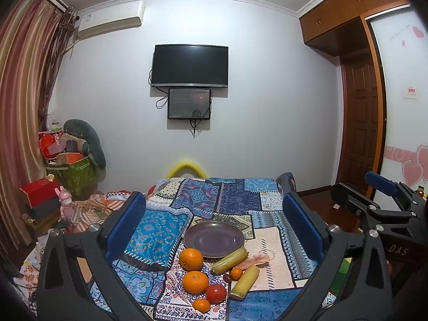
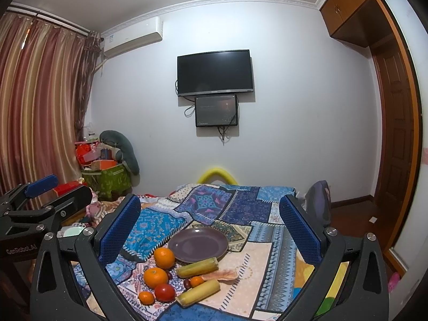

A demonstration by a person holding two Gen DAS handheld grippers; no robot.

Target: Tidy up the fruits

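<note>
On the far left of the room we see striped curtains [image 2: 40, 101], and beside them a green box [image 2: 111, 178] full of things in the corner. We hold the left gripper [image 1: 214, 222] above the patchwork cloth [image 1: 270, 246] with its blue pads wide apart, and nothing is between them. In the right wrist view the same gripper appears at the left edge, apart from the fruits. Going to the right, the fruits lie in a loose group on the cloth, just in front of the purple plate [image 1: 214, 238], which has nothing on it. The big orange [image 1: 191, 259] almost touches the plate rim, a second orange [image 1: 195, 281] lies just before it, then the red tomato [image 1: 216, 293] and the small mandarin [image 1: 201, 304] nearest to us. To the right of these lie one green cane piece [image 1: 230, 260] against the plate edge, another small mandarin [image 1: 236, 273] with a dark small fruit [image 1: 227, 278] beside it, a yellow cane piece [image 1: 246, 282] and a pinkish piece [image 1: 254, 260] that we cannot identify. Our right gripper [image 2: 210, 224] also hangs over the cloth, its jaws spread wide and holding nothing. On the wall behind there is a black television [image 1: 190, 65], and at the far right a wooden door [image 1: 359, 133].
</note>
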